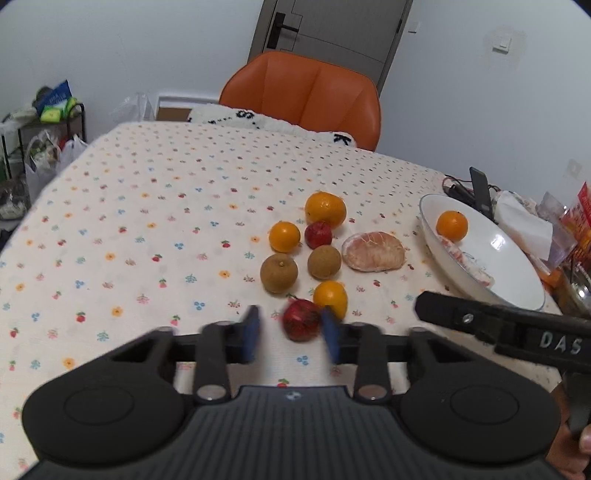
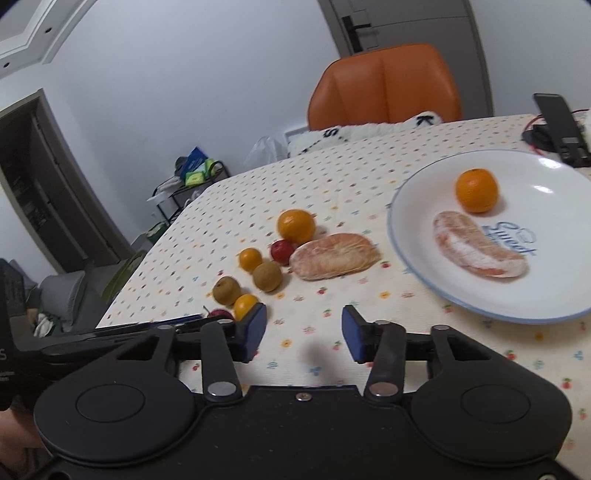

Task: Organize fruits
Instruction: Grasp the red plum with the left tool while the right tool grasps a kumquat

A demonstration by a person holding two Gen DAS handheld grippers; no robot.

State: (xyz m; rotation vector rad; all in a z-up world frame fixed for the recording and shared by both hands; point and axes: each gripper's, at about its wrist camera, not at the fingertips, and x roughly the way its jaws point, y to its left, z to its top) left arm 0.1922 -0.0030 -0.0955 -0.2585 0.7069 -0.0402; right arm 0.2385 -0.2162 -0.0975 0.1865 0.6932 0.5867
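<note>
Left wrist view: a white plate point(image 1: 517, 280) sits at the right edge of the counter point(image 1: 147, 221) and holds one orange point(image 1: 451, 225) and a peeled pomelo piece point(image 1: 467, 264) by its near rim. The counter wears a cream cloth with small flower prints; an orange chair point(image 1: 306, 96) stands at its far edge before a grey door point(image 1: 332, 26). Loose fruit lies in a cluster near the middle: three oranges, two brown fruits, a small red fruit point(image 1: 318, 235) and a second pomelo piece point(image 1: 373, 251). The left tongs point(image 1: 291, 334) are spread, blurred, with a dark red fruit point(image 1: 301, 319) between the blue pads, just touching the right pad; no grip shows.

Right wrist view: the plate point(image 2: 417, 254), printed with blue lettering, carries the orange point(image 2: 476, 190) and the pomelo piece point(image 2: 476, 245). The second pomelo piece point(image 2: 334, 256) lies on the cloth just left of the plate, the cluster beyond it. The right tongs point(image 2: 304, 332) are released, empty, over bare cloth near the counter's near edge.
</note>
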